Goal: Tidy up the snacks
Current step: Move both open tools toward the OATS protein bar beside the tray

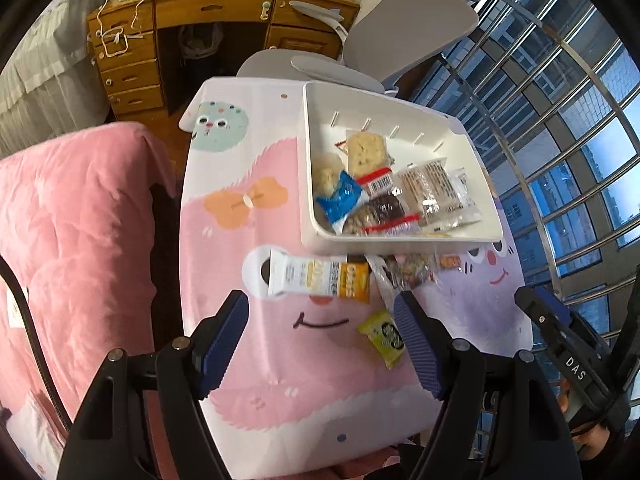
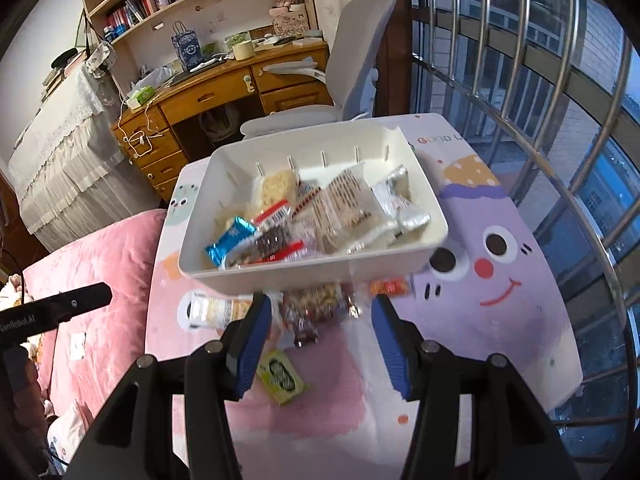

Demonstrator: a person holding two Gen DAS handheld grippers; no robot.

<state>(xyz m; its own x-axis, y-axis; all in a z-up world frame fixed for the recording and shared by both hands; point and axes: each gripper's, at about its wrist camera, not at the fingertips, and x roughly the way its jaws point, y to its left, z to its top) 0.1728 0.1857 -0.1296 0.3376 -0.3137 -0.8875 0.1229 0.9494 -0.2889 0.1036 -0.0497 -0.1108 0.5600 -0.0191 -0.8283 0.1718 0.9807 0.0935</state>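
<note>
Snacks [image 1: 384, 192] fill the white bin [image 1: 400, 240]; both hand-held grippers, left [image 1: 320, 308] and right [image 2: 322, 312], gape, gripping nothing.

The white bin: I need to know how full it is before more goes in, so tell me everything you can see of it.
The white bin is a rectangular, open-topped tray of what looks like smooth plastic, with rounded corners and a row of small slots along its far inner wall. It sits upright on the cartoon-printed tabletop, toward the far end. A single loose layer of wrapped snacks covers most of its floor, among them a blue wrapper; the walls rise well above them. More packets lie on the tabletop against its near wall. Neither gripper touches it.
</note>
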